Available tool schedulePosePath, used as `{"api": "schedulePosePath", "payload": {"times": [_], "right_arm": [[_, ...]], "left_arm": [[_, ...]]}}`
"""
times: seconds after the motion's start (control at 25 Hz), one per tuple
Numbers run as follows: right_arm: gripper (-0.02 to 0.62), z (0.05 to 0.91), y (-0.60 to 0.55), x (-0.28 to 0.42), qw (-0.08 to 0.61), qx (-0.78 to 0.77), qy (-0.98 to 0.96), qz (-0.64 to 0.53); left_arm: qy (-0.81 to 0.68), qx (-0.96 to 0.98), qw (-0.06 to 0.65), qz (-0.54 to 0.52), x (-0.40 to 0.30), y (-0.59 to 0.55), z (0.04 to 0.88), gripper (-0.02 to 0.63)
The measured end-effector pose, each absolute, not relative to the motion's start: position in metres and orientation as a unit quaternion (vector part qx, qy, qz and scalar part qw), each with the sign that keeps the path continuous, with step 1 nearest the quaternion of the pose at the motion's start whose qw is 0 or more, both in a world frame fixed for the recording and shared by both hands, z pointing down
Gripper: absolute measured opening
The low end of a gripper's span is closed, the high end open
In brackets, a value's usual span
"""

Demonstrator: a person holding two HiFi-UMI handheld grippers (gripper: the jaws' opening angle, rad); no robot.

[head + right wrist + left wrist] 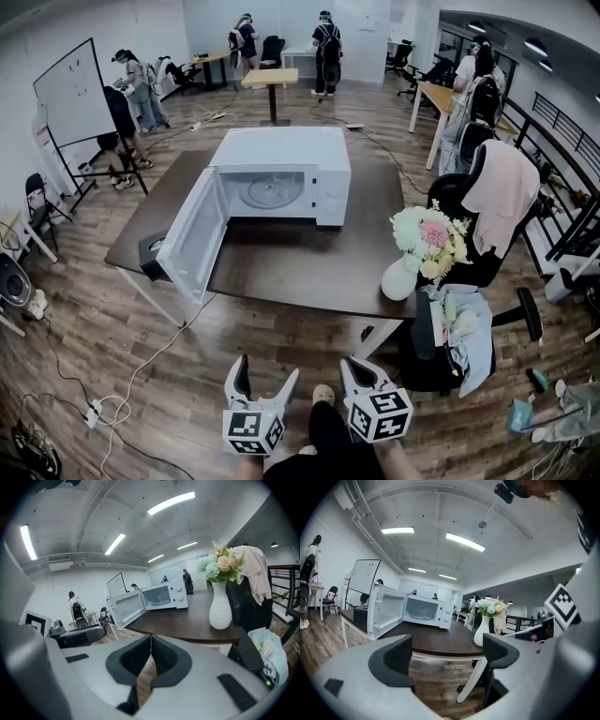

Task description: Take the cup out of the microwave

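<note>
Both hand-held grippers (267, 368) (356, 365) hang low, well short of the microwave (281, 150).

The table (281, 272) is viewed steeply from above by the head view, from well back, the microwave (281, 173) at 12 o'clock. Both gripper views are aimed low across it from nearby; microwave and vase (220, 609) are shared.

- microwave (281, 150) — smooth white casing with a slight sheen
- table (309, 267) — dark wood top, smooth, low gloss
- floor (112, 347) — wood-grain planks, satin
- vase (398, 279) — white, smooth, glossy
- left gripper (447, 657) — grey matt plastic shell; pads (396, 658) black, ribbed
</note>
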State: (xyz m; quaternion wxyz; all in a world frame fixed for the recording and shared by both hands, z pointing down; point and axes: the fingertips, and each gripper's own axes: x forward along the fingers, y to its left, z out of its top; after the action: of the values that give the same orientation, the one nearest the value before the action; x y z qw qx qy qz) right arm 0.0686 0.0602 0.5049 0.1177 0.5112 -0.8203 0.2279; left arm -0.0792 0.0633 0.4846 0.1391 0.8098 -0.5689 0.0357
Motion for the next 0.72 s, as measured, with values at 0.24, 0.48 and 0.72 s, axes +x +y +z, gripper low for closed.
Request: {"api": "schedulePosePath", "payload": {"times": [0.24,0.48,0.72], "right_arm": [[-0.006,0.508,0.016,0.066,0.127,0.502,-0.823,0.233],[-0.006,0.505,-0.032,0.061,0.127,0.492,-0.828,0.238],[-0.006,0.5,-0.078,0.061,0.122,0.482,-0.836,0.232]], "left_arm": [[-0.566,0.811,0.142,0.036,-0.074,0.014,0.485,0.443],[-0.573,0.807,0.141,0.036,-0.073,-0.031,0.478,0.443],[-0.586,0.797,0.141,0.035,-0.075,-0.07,0.479,0.443]]}}
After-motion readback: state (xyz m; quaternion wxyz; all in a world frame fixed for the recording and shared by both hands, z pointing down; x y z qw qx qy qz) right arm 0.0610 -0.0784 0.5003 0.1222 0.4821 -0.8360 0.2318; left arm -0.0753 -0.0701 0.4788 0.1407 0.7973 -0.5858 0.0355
